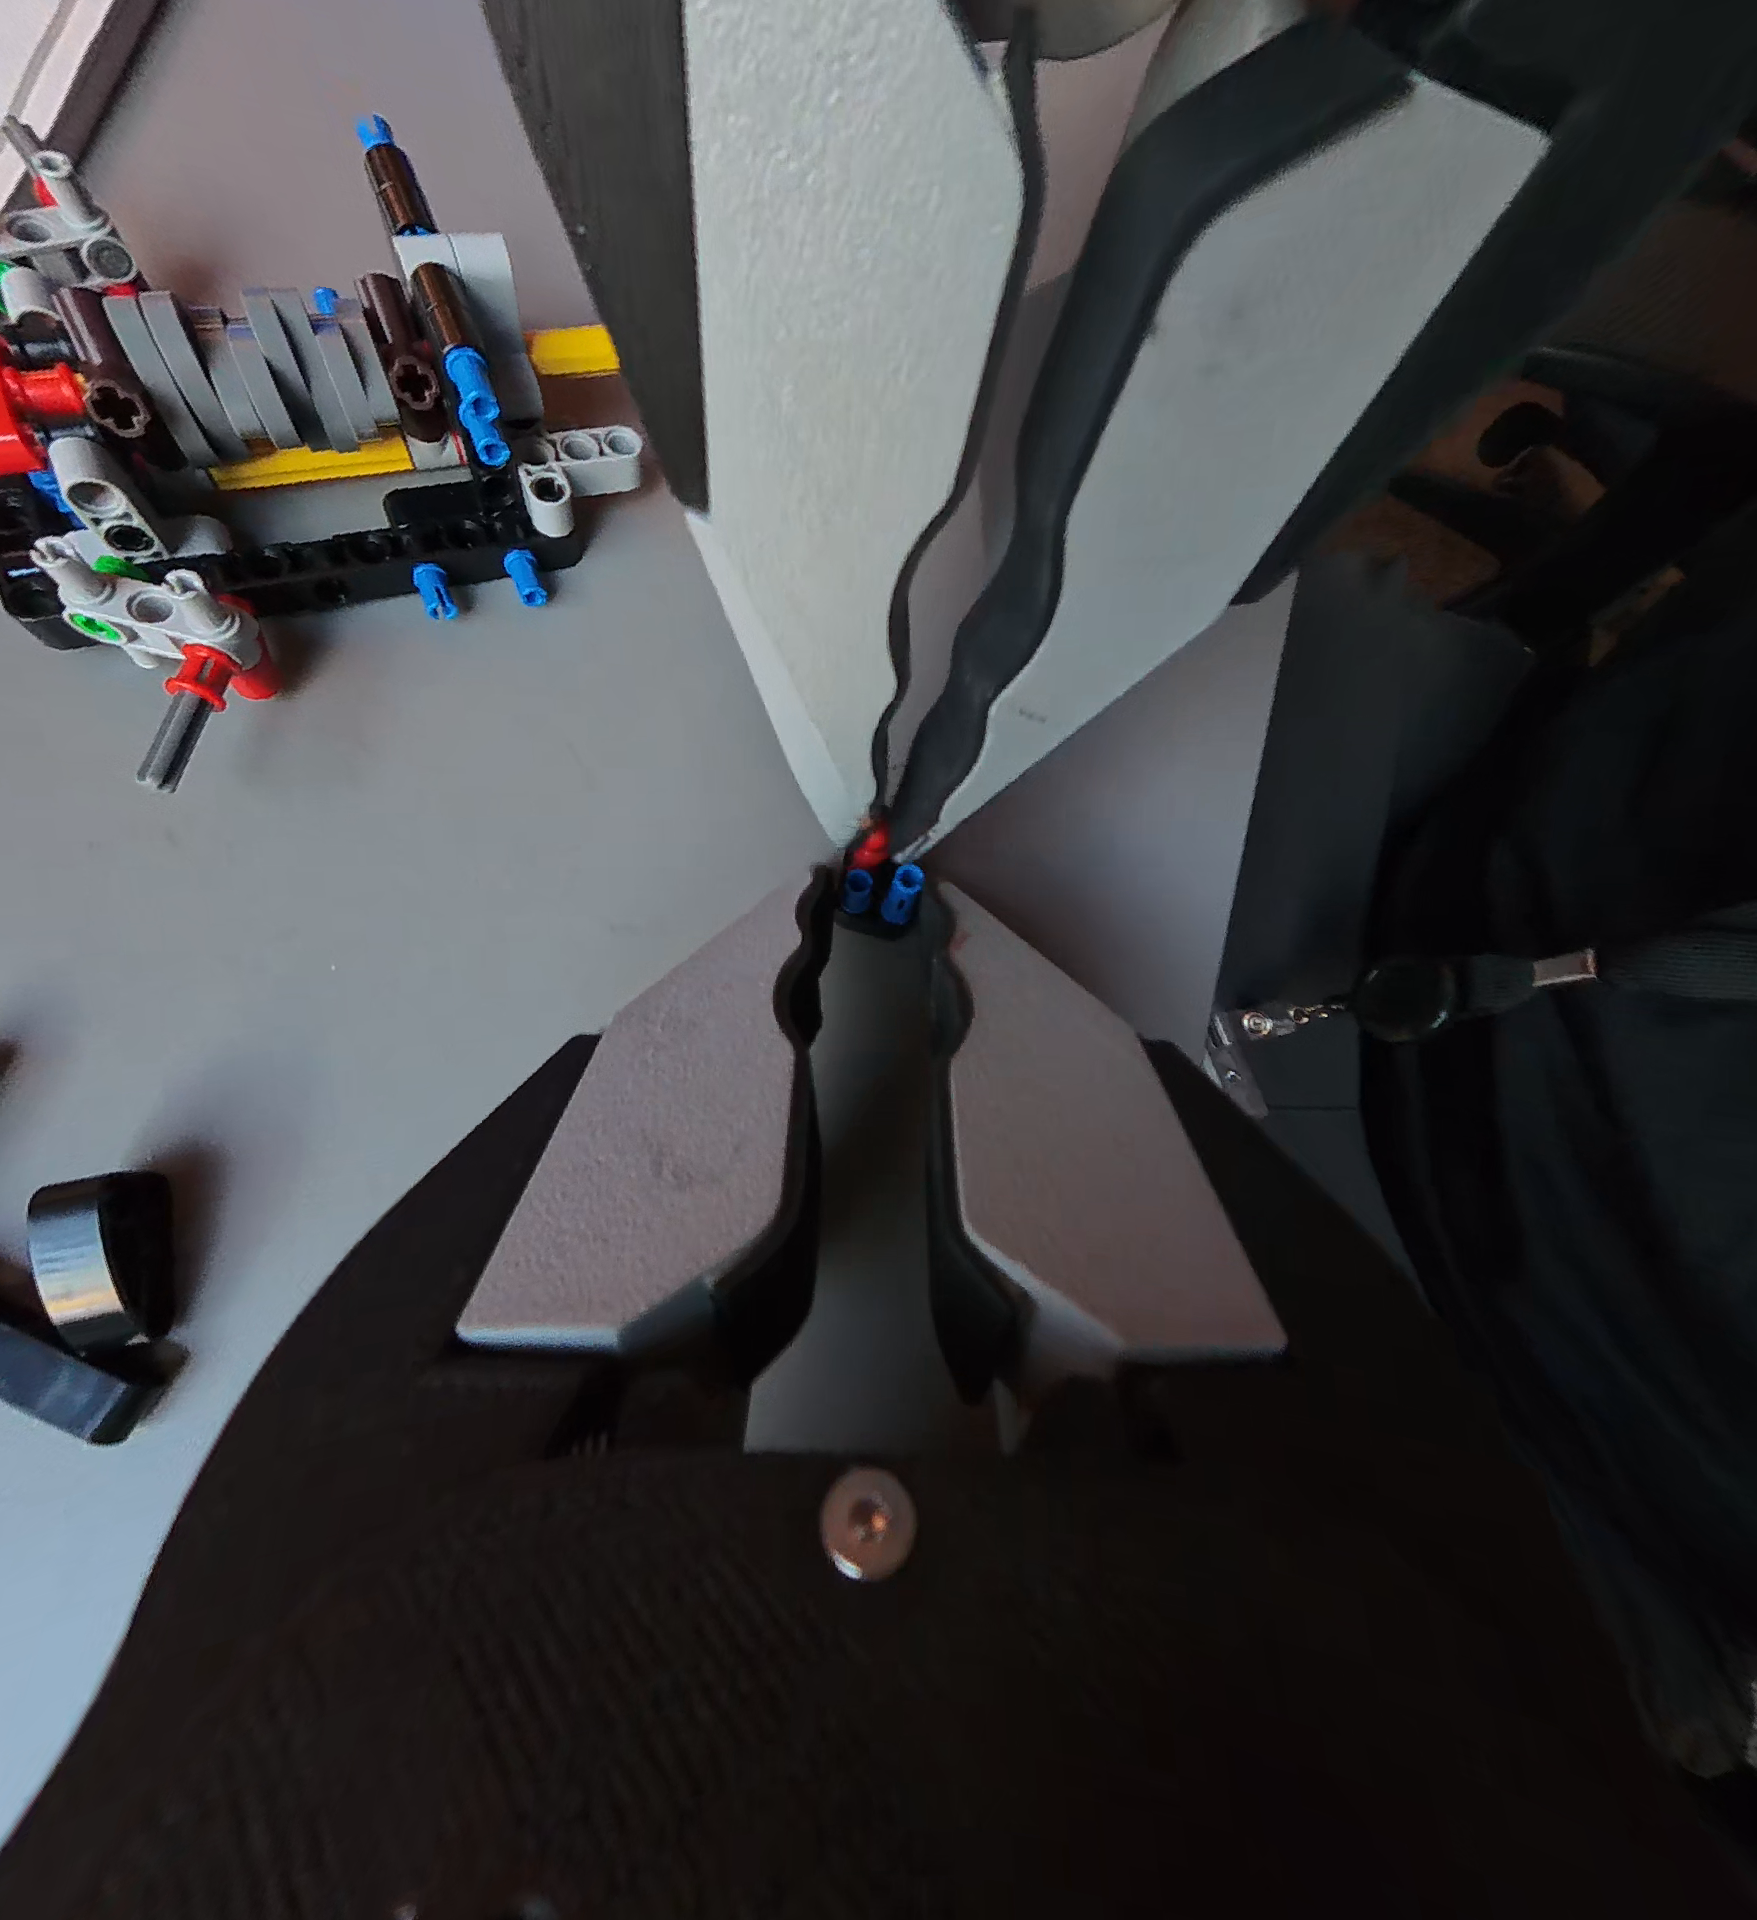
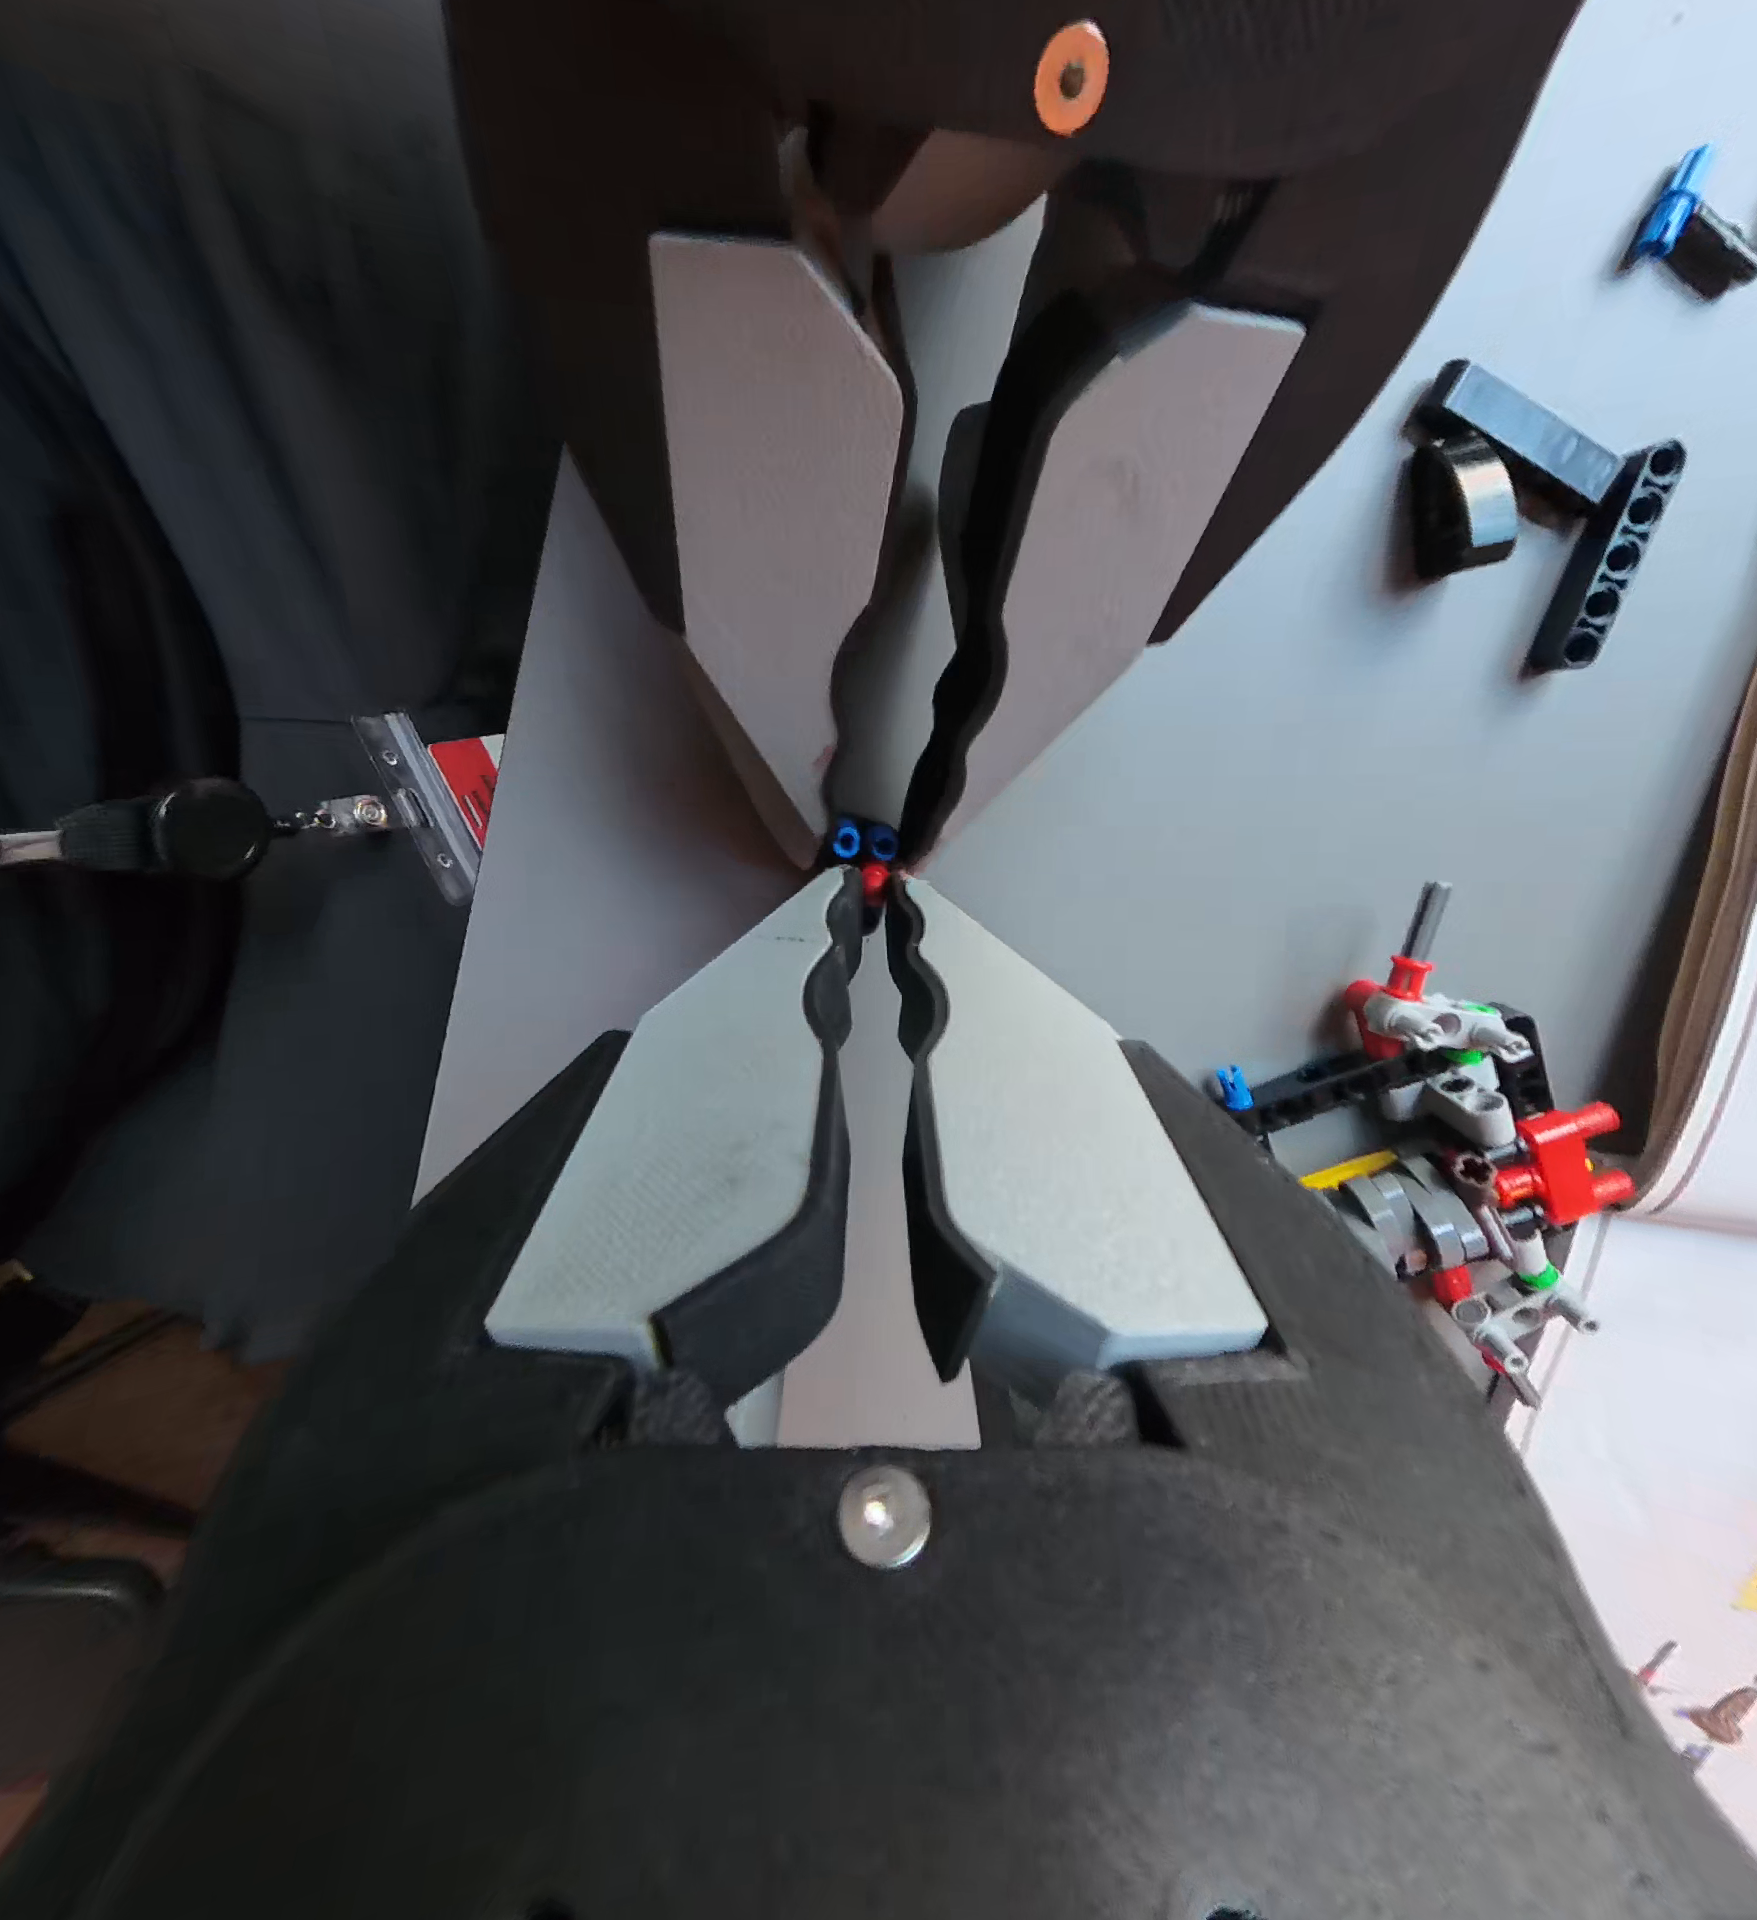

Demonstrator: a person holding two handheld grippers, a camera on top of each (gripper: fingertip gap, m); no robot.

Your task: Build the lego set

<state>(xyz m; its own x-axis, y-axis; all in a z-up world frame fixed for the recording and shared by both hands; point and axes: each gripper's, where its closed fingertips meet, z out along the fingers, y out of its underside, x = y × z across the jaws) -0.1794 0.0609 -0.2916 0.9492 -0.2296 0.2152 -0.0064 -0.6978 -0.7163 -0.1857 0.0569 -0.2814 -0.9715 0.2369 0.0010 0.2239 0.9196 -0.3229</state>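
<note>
On the grey surface (image 1: 438, 935) our half-built lego model (image 1: 261, 416) lies well apart from both tools, with loose black parts (image 2: 1539, 509) nearby. Above the surface edge, the left tool (image 1: 879, 914) is clamped narrow on a small black piece carrying 2 blue pins (image 1: 884, 894). The right tool (image 2: 874, 883) pinches a red pin (image 2: 874, 881) against it. We judge the red pin should go in straight, tools squarely opposed, pressure gentle.
</note>
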